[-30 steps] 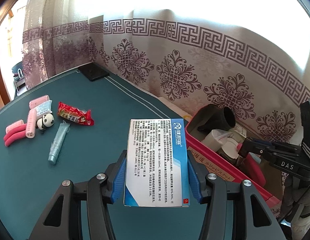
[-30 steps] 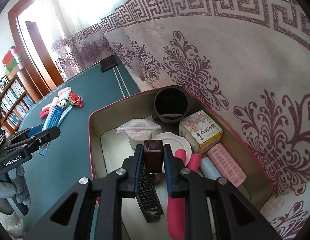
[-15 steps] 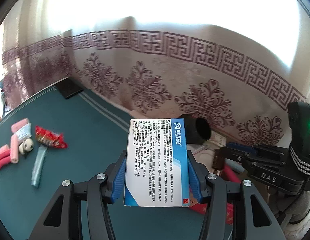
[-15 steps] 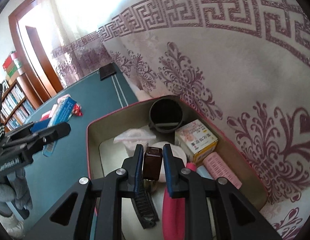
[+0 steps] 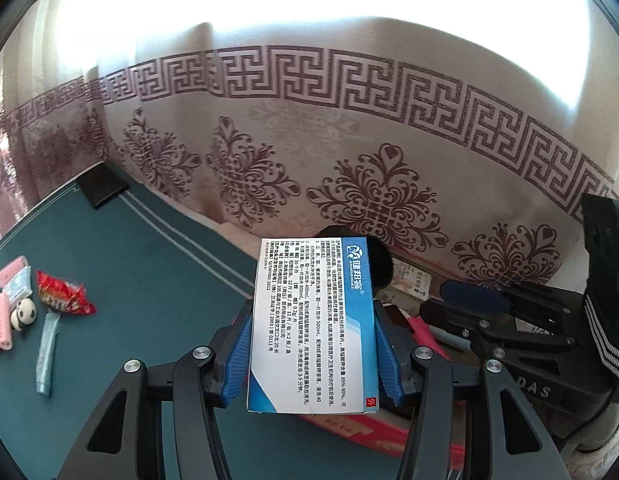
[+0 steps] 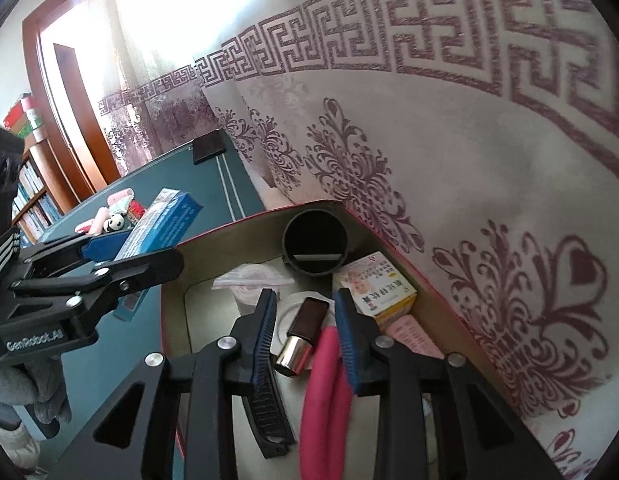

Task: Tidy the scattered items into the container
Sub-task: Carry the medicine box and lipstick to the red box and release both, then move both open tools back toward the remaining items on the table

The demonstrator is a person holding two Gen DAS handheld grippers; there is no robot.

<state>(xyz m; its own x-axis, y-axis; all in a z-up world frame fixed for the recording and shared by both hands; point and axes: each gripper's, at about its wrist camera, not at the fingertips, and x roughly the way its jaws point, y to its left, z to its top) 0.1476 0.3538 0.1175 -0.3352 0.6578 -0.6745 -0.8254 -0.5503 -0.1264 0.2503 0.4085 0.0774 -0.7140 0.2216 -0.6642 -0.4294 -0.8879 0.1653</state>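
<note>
Left gripper (image 5: 313, 344) clamps a blue-and-white box (image 5: 313, 320) upright, just beside the red bin's (image 6: 171, 308) near wall; right gripper (image 6: 305, 328) hangs wide open above a brown lipstick (image 6: 303, 330) lying in the crowded bin. Released too early, the box could catch the wall and fall outside. Its printed carton looks stiff, uncrushed
</note>
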